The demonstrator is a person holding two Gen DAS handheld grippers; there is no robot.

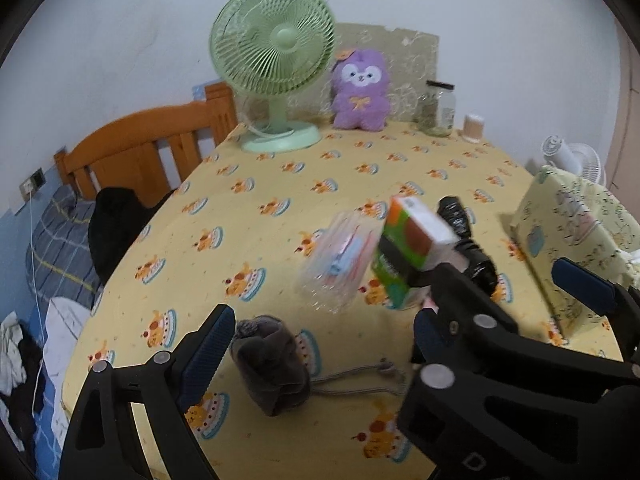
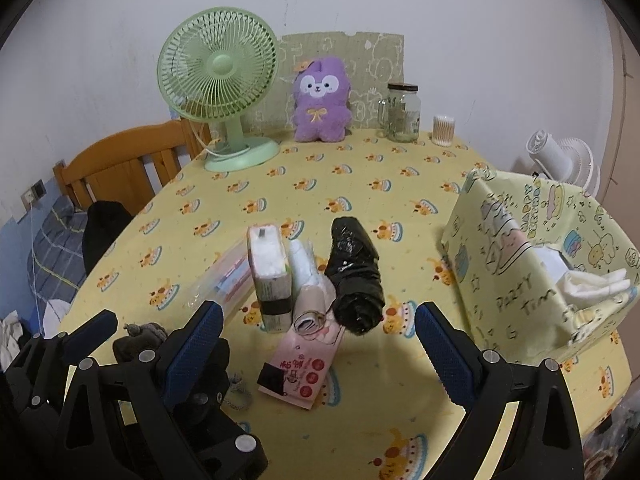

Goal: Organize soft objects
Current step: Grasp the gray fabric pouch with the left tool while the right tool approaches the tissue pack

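A cluster of soft packs lies mid-table: a tissue pack (image 2: 269,276) with green-orange wrap (image 1: 412,248), a clear plastic packet (image 2: 224,276) (image 1: 340,256), a rolled beige bag (image 2: 310,308), a black plastic roll (image 2: 356,280) (image 1: 468,240) and a pink packet (image 2: 304,368). A dark grey drawstring pouch (image 1: 272,364) (image 2: 140,340) lies at the near left. My left gripper (image 1: 320,344) is open just over the pouch. My right gripper (image 2: 318,344) is open, just in front of the cluster, above the pink packet. A patterned fabric box (image 2: 536,272) (image 1: 568,248) stands at the right.
At the table's far edge stand a green fan (image 2: 224,92), a purple plush toy (image 2: 320,100), a glass jar (image 2: 402,112) and a cotton-swab tub (image 2: 443,130). A wooden bed headboard (image 2: 120,164) and bedding lie left of the table. A white fan (image 2: 560,160) stands at the right.
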